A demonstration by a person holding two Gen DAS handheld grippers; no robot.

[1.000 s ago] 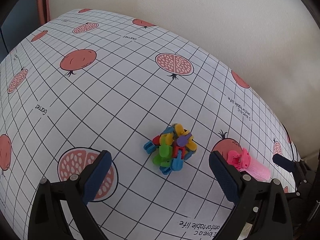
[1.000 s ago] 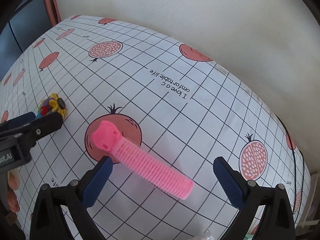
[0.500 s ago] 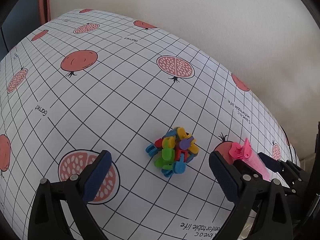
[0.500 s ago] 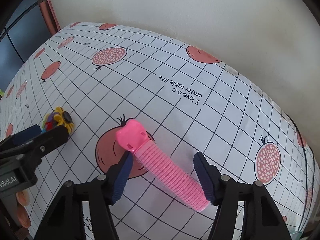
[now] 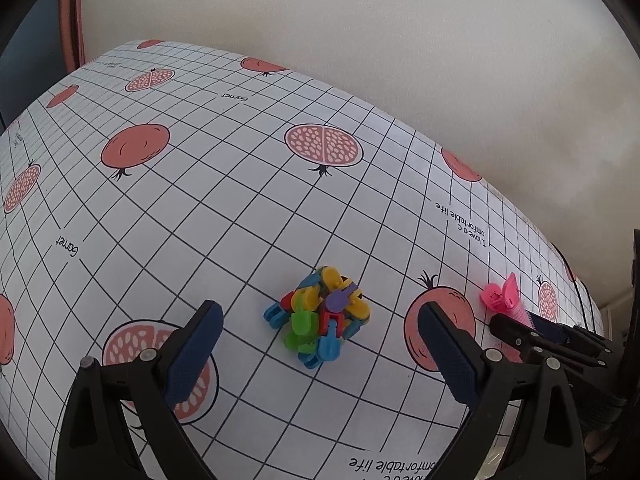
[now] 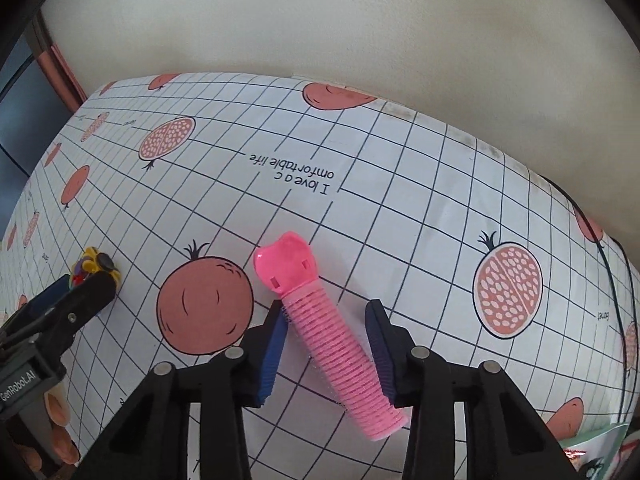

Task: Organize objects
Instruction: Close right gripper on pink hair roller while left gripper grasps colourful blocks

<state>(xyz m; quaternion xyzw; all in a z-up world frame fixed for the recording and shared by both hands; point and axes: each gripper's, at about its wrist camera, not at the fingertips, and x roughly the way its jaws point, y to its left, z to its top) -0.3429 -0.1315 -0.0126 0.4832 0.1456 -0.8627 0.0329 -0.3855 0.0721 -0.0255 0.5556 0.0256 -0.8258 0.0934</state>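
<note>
A pink hair roller (image 6: 340, 356) with a clip head lies slanted between the pads of my right gripper (image 6: 326, 308), which is shut on its ribbed body. In the left wrist view the roller's head (image 5: 502, 294) sticks up past the right gripper's fingers (image 5: 520, 328). A clump of small colourful plastic clips (image 5: 322, 316) sits on the tablecloth (image 5: 240, 208). My left gripper (image 5: 320, 310) stands open just short of it, one finger on each side, touching nothing. The clump (image 6: 94, 266) shows again in the right wrist view at far left, behind the left gripper's finger (image 6: 80, 300).
The grid tablecloth (image 6: 400, 208) with pomegranate prints ends at a cream wall behind. A greenish packet (image 6: 600, 448) peeks in at the bottom right of the right wrist view. A hand's fingers (image 6: 56, 412) hold the left gripper.
My right gripper went from wide open around the pink roller to shut on it, and the roller now lines up more with the fingers. The left gripper stayed open near the clips.
</note>
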